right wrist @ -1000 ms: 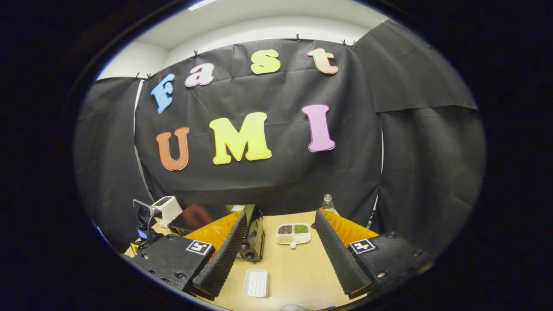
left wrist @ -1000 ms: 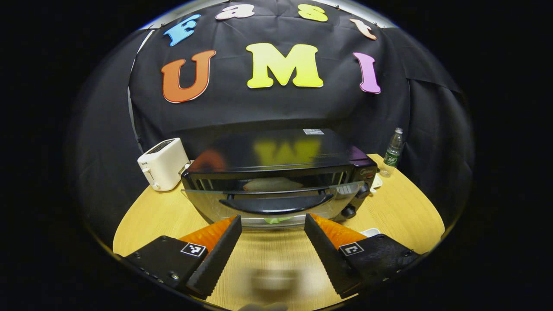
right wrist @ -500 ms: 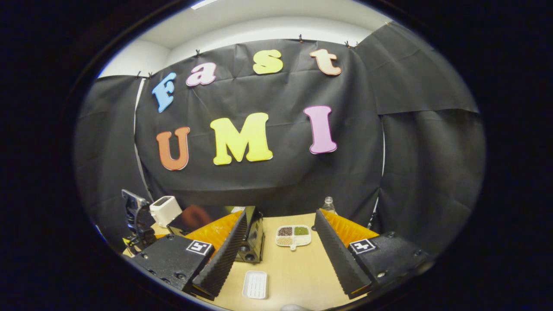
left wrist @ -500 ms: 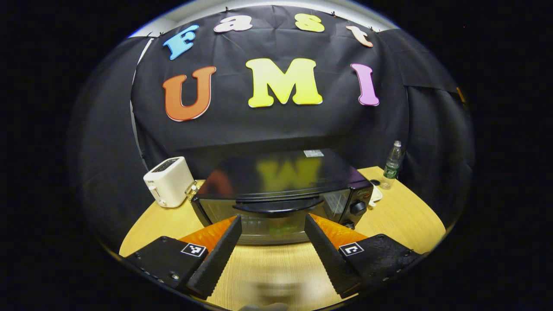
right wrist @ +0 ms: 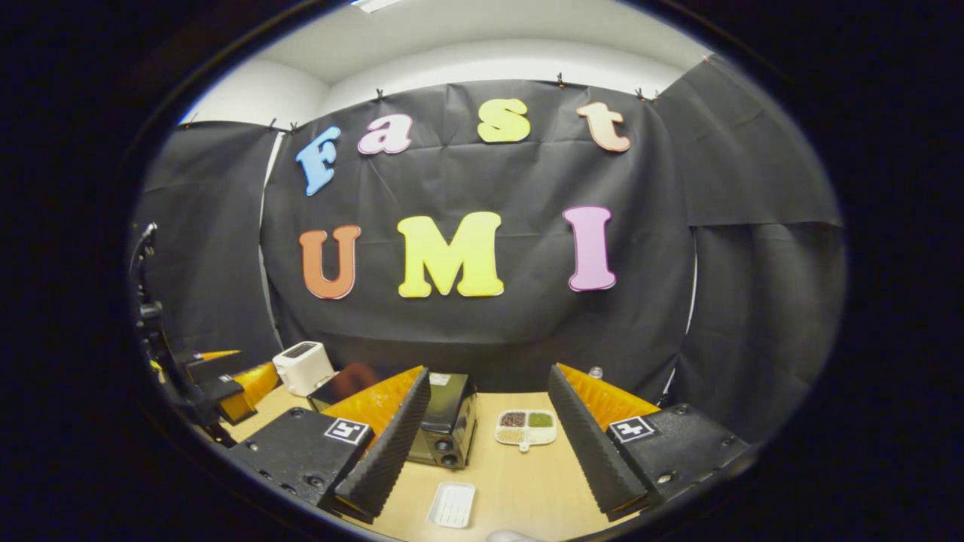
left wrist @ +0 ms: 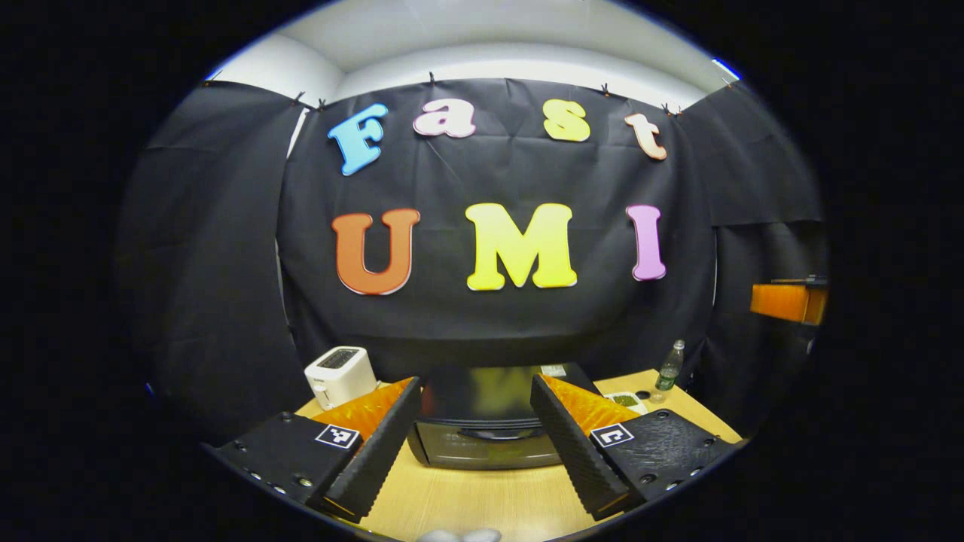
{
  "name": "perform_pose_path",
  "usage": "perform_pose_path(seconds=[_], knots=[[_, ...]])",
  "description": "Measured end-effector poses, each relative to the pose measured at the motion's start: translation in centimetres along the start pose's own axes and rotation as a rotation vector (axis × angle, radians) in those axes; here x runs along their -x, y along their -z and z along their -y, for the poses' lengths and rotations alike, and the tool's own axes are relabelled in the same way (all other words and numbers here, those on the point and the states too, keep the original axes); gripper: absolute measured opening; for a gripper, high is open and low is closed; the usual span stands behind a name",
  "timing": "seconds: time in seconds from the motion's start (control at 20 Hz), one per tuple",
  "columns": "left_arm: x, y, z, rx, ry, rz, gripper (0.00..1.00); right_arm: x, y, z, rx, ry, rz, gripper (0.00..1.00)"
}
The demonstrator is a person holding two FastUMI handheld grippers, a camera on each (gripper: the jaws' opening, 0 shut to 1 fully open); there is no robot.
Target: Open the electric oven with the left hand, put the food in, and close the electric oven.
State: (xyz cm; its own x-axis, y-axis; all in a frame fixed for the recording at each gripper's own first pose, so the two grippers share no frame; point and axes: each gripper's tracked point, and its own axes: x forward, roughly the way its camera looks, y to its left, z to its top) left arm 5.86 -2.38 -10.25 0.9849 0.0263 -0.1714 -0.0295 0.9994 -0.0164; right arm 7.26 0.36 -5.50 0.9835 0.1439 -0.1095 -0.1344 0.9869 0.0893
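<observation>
Dim booth lit from overhead; strong fisheye bending at edges, glare on the oven top (left wrist: 489, 395).

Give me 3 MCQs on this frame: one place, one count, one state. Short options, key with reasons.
1. Where does the white toaster stand relative to the electric oven, in the left gripper view?
A. on top of it
B. to its left on the table
C. in front of its door

2. How many compartments does the divided dish show, in the right gripper view?
A. two
B. four
C. six

3. What state is the oven door in?
A. closed
B. fully open and flat
C. removed

Key:
1. B, the toaster sits on the wooden table left of the oven.
2. B, four sections with different fillings show.
3. A, the door and its handle sit flush against the oven front, while the left gripper and right gripper are both open and empty.
</observation>
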Motion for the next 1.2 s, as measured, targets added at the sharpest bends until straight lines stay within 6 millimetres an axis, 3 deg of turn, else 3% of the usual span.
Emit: perform_pose_path(seconds=[0.2, 0.35, 0.4, 0.5, 1.2], knots=[[2.4, -4.1, -1.6, 0.021, -0.032, 0.067, 0.96, 0.2, -1.6, -1.3, 0.000, -0.017, 0.036, 0.94], [3.2, -5.7, -3.0, 0.028, -0.059, 0.089, 0.95, 0.4, -2.3, -2.1, 0.010, -0.017, 0.051, 0.94], [3.5, -6.1, -3.1, 0.037, -0.056, 0.093, 0.95, 0.5, -2.4, -2.3, 0.011, -0.017, 0.053, 1.00], [3.5, -6.5, -3.3, 0.040, -0.052, 0.090, 0.95, 0.6, -2.7, -2.6, 0.011, -0.009, 0.060, 0.94], [3.8, -7.4, -3.0, 0.010, 0.018, 0.104, 0.95, 2.0, -2.9, -1.3, 0.000, 0.082, 0.075, 0.94]])
